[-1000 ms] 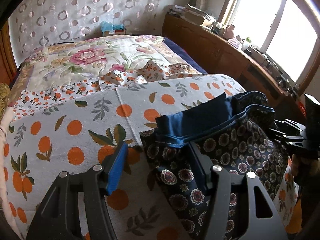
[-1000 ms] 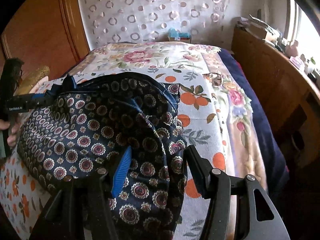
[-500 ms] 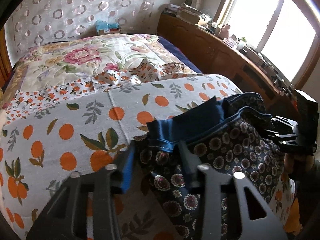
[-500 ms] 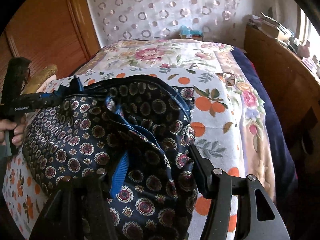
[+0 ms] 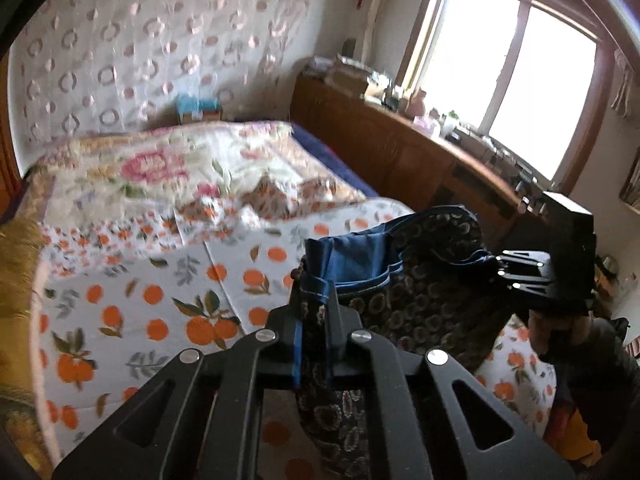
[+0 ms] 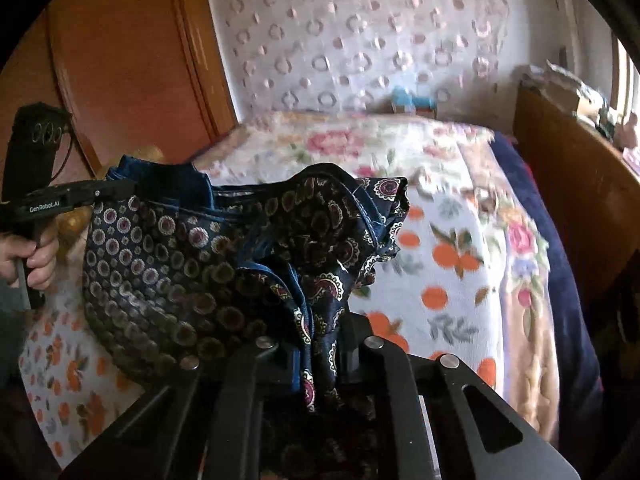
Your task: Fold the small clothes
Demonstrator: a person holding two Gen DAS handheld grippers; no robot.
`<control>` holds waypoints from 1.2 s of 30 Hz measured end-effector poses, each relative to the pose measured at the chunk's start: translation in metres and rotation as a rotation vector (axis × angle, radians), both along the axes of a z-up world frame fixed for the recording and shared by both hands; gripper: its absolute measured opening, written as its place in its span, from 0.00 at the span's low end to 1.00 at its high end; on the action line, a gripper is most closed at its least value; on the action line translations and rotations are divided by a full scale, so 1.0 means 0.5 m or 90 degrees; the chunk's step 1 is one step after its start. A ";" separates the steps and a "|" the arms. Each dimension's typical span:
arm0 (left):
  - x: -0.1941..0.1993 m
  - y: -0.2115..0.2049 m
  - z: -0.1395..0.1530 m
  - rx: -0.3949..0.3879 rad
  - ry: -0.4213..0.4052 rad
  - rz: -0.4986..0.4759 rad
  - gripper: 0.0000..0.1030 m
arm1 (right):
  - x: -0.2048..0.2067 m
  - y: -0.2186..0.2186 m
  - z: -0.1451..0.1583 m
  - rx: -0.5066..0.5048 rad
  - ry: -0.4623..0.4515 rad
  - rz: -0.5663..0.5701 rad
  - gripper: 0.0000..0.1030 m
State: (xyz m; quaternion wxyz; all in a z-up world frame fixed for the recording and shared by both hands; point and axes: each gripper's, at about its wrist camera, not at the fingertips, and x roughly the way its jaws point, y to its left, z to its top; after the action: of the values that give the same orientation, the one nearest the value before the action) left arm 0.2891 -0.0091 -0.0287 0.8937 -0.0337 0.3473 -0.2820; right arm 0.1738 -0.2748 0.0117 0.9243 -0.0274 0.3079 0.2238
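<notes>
My left gripper [image 5: 313, 322] has just been closing and now pinches the garment's [image 5: 420, 280] blue-lined edge; a second ago its jaws stood wide around it. The right gripper [image 6: 316, 344] has just closed on the opposite edge. The cloth, earlier slumped on the bedspread [image 5: 132, 320], now hangs lifted between them.

The left gripper [image 5: 314, 320] points downward, its jaws just closed on the cloth [image 5: 424, 280]; the right gripper [image 6: 320, 344] likewise, jaws just closed, pinching the same cloth.
</notes>
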 end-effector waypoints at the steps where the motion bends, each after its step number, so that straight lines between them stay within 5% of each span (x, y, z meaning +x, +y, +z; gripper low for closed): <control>1: -0.008 0.007 0.011 0.000 -0.010 0.006 0.08 | -0.004 0.006 0.009 0.001 -0.013 0.006 0.11; 15: -0.087 0.163 0.113 0.018 -0.105 0.114 0.08 | 0.041 0.143 0.076 -0.013 -0.096 0.104 0.11; 28: -0.128 0.338 0.126 0.007 -0.153 0.235 0.08 | 0.138 0.315 0.117 -0.085 -0.148 0.215 0.11; 36: -0.182 0.455 0.085 0.011 -0.150 0.316 0.08 | 0.199 0.457 0.144 -0.150 -0.178 0.302 0.11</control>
State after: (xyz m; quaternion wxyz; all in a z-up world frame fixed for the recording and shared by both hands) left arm 0.1979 0.2185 0.0138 0.9701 -0.0770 0.2241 -0.0531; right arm 0.2735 -0.0461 0.0840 0.8701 -0.2359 0.1865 0.3904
